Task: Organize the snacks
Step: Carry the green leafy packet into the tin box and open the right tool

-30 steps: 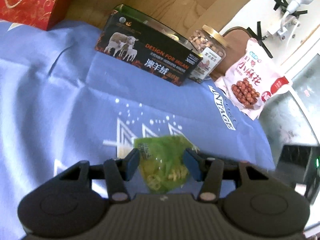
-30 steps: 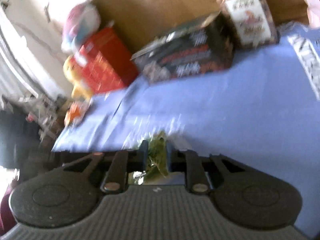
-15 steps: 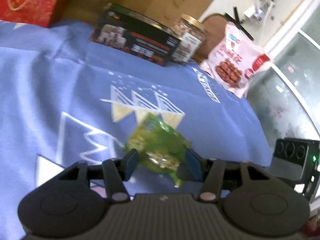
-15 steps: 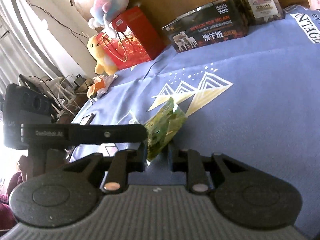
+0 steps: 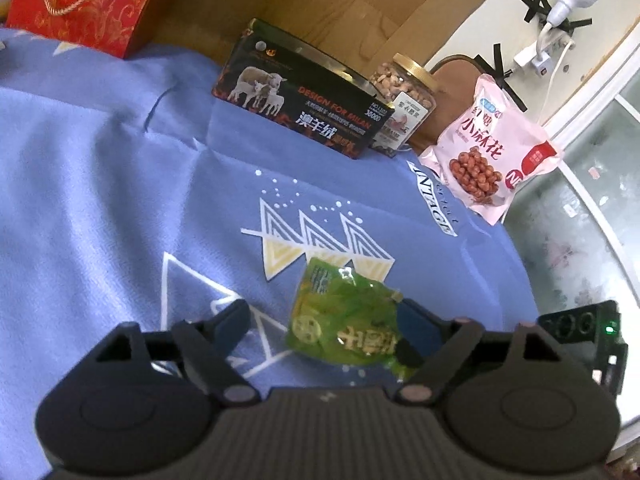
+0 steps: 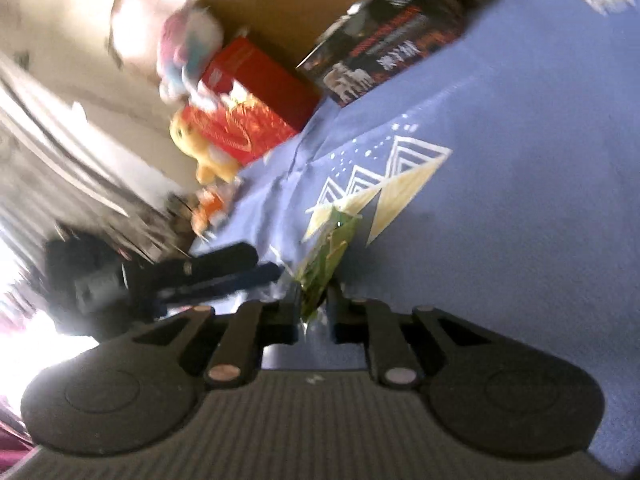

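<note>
Right gripper [image 6: 314, 306] pinches green packet [image 5: 346, 326]; left gripper [image 5: 326, 322] spread around it.

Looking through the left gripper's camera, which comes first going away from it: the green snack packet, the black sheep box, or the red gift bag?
1. green snack packet, right between the left gripper fingers.
2. black sheep box, mid-cloth, ahead.
3. red gift bag, far back corner, left.

Blue cloth, wood wall

A blue printed cloth [image 5: 120, 184] covers the surface below a wood panel wall [image 5: 320, 12]; beside it, a white wall [image 5: 600, 60] (black tape strips) and frosted glass [image 5: 592, 216].
</note>
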A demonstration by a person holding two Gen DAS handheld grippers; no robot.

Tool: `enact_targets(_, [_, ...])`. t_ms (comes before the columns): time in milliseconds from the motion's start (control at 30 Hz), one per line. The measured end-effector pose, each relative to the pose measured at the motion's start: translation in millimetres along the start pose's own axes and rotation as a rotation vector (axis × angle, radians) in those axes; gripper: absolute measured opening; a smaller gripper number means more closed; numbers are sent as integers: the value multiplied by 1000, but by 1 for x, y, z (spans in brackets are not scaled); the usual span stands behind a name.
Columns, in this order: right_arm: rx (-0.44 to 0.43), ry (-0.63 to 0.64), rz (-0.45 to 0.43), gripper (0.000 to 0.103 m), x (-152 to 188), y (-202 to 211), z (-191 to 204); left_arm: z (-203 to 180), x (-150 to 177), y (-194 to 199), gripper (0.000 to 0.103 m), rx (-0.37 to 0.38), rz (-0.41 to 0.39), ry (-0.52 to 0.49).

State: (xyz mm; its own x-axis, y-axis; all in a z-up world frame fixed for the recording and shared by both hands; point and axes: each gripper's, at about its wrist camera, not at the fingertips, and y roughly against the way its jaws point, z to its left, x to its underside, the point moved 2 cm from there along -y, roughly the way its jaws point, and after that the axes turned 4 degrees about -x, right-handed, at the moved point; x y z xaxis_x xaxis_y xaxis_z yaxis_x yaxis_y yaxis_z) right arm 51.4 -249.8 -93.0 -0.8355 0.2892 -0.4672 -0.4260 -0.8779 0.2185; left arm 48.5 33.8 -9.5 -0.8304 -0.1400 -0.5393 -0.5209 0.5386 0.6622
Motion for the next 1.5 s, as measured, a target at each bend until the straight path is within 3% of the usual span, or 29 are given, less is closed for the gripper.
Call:
enact_targets(133, [-136, -111, -13, 11, -3, 8, -6, 3, -1, -4, 93, 113, 36, 79])
enact_targets(267, [-248, -188, -27, 6, -10, 11, -7, 2, -2, -4, 91, 205, 42, 121])
enact_targets(367, [-218, -172, -30, 6, -15, 11, -5, 2, -5, -3, 90, 192, 31, 120])
enact_targets(567, [-263, -276, -63, 5, -19, 18, -22, 8, 0, -2, 91, 186, 54, 125])
enact_targets(867, [-407, -401, -125, 5, -28, 31, -28, 5, 15, -17, 92, 307, 106, 191])
enact_targets(933, [-417, -394, -121, 5, -30, 33, -25, 4, 12, -18, 85, 356, 105, 211])
enact_targets(967, [-415, -385, -118, 5, -30, 33, -23, 3, 10, -17, 69, 375, 100, 212])
enact_targets(1000, [-413, -379, -116, 5, -30, 33, -22, 1, 8, -16, 60, 386, 95, 205])
enact_targets(1100, [-404, -351, -127, 5, -34, 32, -19, -4, 0, -15, 34, 342, 77, 161])
enact_targets(1133, [-387, -330, -129, 5, -37, 32, -18, -5, -3, -15, 32, 334, 79, 150])
enact_targets(1300, [-302, -204, -136, 5, -63, 24, -2, -13, -36, -12, 30, 250, 34, 75])
enact_targets(1500, [-182, 32, -212, 5, -126, 3, 27, -36, -110, -23, 30, 135, -72, -65])
